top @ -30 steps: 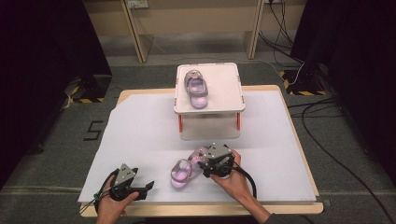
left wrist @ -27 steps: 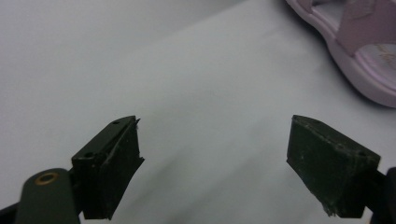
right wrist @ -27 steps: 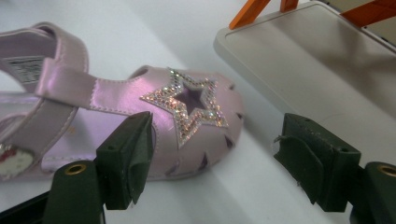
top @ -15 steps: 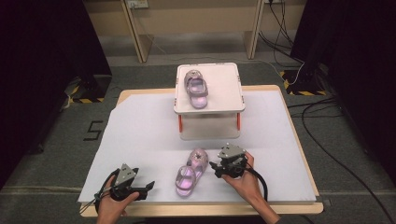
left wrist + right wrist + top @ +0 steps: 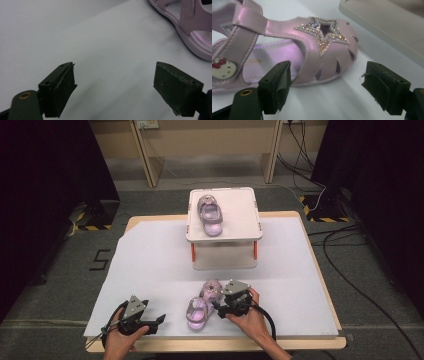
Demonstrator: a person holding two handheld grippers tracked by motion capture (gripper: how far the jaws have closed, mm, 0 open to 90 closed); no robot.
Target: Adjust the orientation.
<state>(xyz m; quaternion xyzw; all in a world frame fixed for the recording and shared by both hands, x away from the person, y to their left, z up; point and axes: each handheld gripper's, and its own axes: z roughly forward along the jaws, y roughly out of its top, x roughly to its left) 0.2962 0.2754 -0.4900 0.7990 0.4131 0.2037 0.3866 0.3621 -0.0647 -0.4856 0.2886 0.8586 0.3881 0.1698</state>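
One pink sandal (image 5: pixel 200 307) lies on the white sheet (image 5: pixel 150 265) in the lower middle of the high view, toe with its glittery star pointing toward the raised tray (image 5: pixel 250 215), where its mate (image 5: pixel 210 213) already rests in the upper middle. Judging from that, the step in hand is picking this sandal up. To do it well, the right gripper (image 5: pixel 325 87) should slide forward so one jaw goes over the toe straps and the other under the sole edge, then close firmly on the front, not on the loose ankle strap. Its jaws have just been opening and stand wide, with nothing between them; in the right gripper view the toe sits just beyond the left jaw, upper left. The left gripper (image 5: pixel 115 85), jaws also wide and empty, rests apart, the sandal at that view's upper right corner.
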